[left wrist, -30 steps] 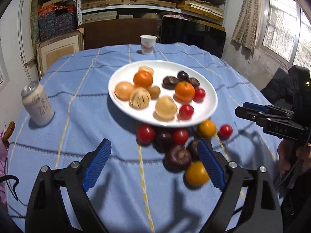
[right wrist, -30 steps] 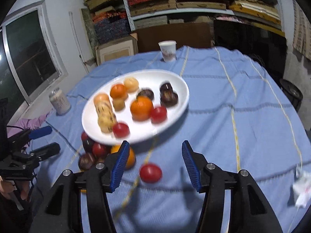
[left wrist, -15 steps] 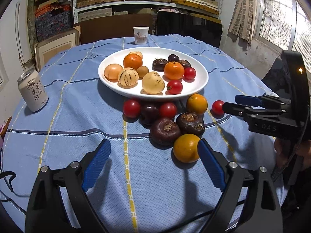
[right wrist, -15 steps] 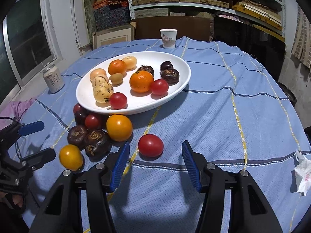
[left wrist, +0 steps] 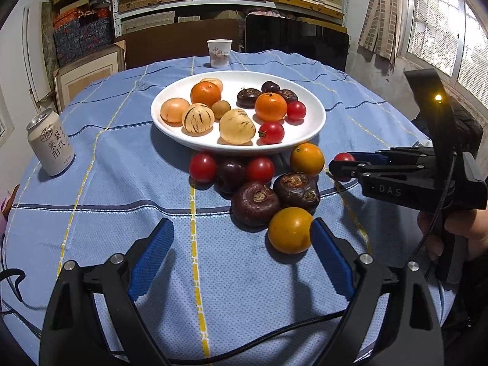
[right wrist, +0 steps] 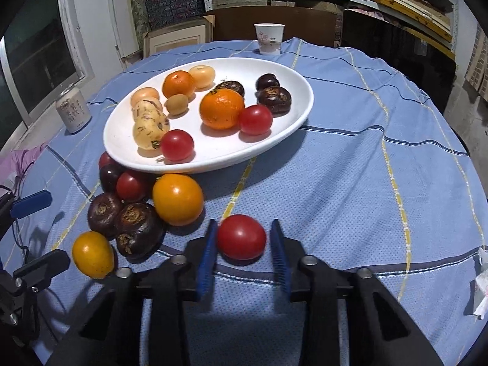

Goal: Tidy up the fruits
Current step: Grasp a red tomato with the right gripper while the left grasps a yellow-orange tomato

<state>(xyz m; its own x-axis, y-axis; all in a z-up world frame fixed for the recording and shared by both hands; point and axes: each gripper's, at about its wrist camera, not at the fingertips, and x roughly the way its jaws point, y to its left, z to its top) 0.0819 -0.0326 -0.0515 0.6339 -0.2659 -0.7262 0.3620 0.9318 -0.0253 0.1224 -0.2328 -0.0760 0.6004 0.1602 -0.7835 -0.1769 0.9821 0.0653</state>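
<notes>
Tomato [right wrist: 241,237] sits low in the right-wrist frame between the just-closing right gripper's [right wrist: 242,248] pads, touching left, right barely off.

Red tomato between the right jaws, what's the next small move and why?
Probably finish the squeeze, then lift. The right gripper has just been closing; its jaws flank the red tomato, one pad touching, the other showing a sliver of gap. The tomato sits on the cloth, apart from the plate where sorted fruit lies.
</notes>
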